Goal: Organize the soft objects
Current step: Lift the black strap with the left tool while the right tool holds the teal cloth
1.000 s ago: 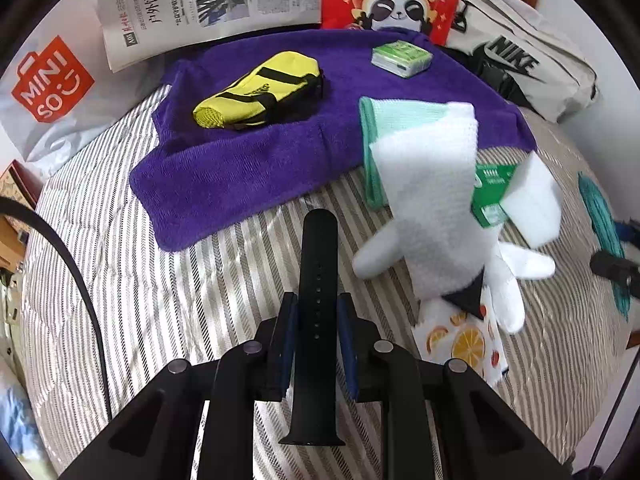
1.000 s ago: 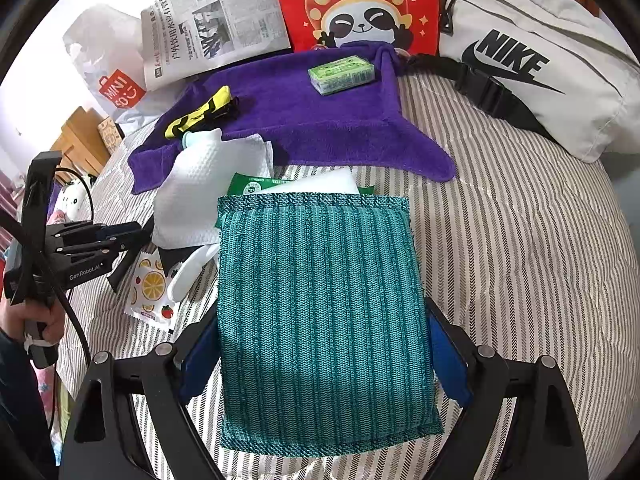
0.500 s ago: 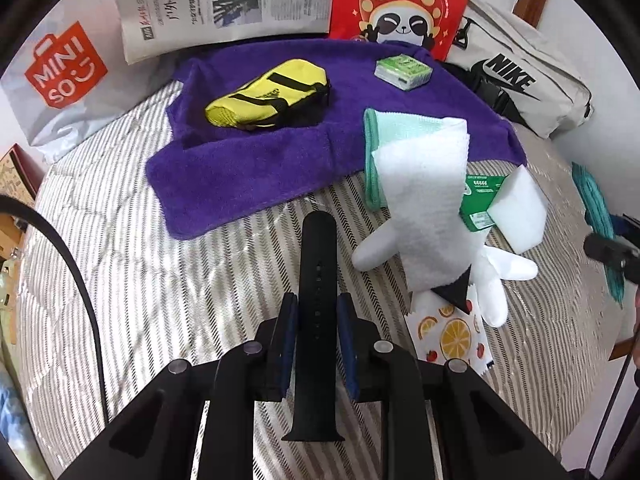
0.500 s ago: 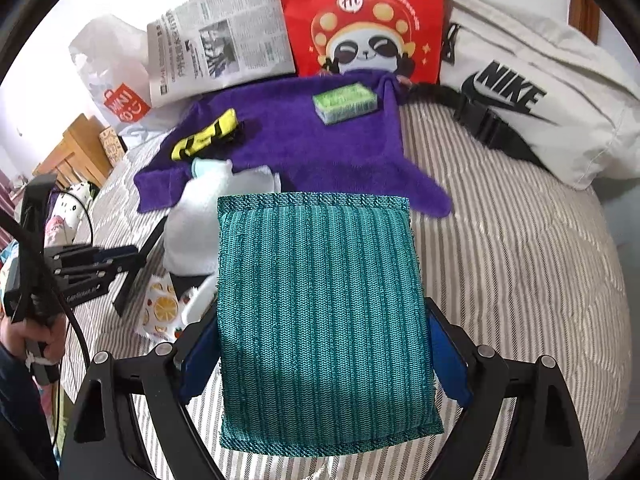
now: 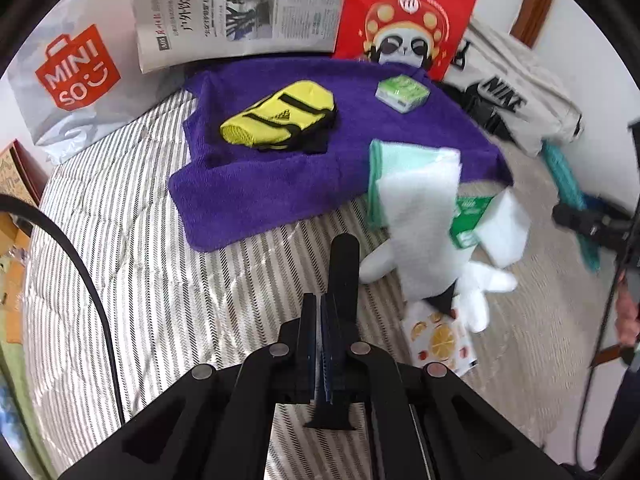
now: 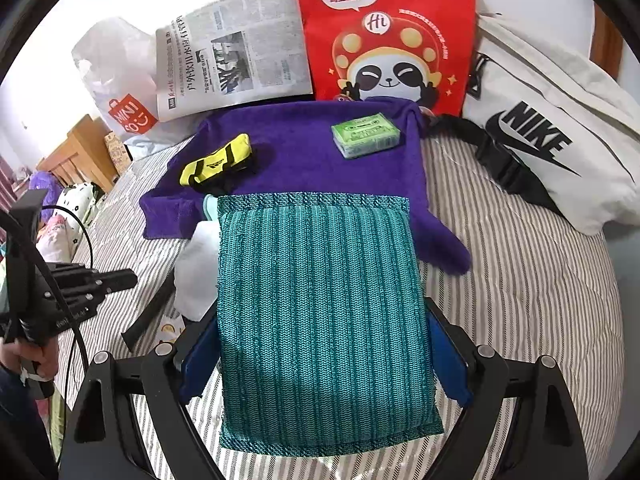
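Tilting steeply down over the striped bed (image 5: 120, 280), left gripper (image 5: 324, 320) pinches a black strap (image 5: 344, 264); right gripper (image 6: 320, 344) clamps a teal pad (image 6: 320, 300).

a home bedroom: striped quilted bed (image 5: 140, 280), shopping bags (image 5: 72, 80).

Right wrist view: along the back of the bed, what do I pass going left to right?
Miniso bag → newspaper → red panda bag → white Nike bag.
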`<state>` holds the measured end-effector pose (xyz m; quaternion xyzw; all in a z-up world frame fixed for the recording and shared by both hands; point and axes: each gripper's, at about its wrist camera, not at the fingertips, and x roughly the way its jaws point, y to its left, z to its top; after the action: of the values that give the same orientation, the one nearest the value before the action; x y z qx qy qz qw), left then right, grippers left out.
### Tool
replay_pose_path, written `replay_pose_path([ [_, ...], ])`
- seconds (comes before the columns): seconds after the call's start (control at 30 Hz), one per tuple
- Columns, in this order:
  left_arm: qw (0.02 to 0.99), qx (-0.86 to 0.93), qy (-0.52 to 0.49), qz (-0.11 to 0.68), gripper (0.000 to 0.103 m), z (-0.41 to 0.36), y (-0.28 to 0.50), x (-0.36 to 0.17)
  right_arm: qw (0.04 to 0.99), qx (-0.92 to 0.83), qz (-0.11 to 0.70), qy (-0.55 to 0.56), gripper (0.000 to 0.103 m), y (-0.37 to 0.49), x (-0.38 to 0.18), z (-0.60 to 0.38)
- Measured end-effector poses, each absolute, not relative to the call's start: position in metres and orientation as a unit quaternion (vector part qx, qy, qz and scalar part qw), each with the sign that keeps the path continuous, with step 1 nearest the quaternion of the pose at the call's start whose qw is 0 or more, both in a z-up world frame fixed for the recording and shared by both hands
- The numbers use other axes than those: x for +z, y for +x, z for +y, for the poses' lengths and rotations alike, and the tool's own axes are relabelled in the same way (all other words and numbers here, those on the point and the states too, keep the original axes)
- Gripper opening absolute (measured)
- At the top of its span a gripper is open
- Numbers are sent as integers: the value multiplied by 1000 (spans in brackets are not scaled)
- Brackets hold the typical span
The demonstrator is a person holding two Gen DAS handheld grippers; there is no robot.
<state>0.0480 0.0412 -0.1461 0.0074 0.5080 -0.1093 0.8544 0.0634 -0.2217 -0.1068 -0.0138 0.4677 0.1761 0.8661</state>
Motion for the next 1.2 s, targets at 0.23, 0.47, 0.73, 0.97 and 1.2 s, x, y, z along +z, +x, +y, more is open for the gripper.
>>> replay_pose_path([
  [0.23,842,-128,14,523,27,24,43,-163,858,180,480,-18,89,63,-116,-216],
  [0.47,838,-112,78,529,19,5,39,-175,855,178,487,-17,89,58,-123,-220],
  [0.73,838,-110,78,530,20,8,38,-175,854,180,489,-15,89,58,-126,-218],
  [0.97,838,-119,47,530,19,19,40,-174,855,186,485,-19,89,60,-122,-211],
  [1.2,844,-117,34,522,19,25,37,-158,861,186,473,-27,89,61,-112,-212],
])
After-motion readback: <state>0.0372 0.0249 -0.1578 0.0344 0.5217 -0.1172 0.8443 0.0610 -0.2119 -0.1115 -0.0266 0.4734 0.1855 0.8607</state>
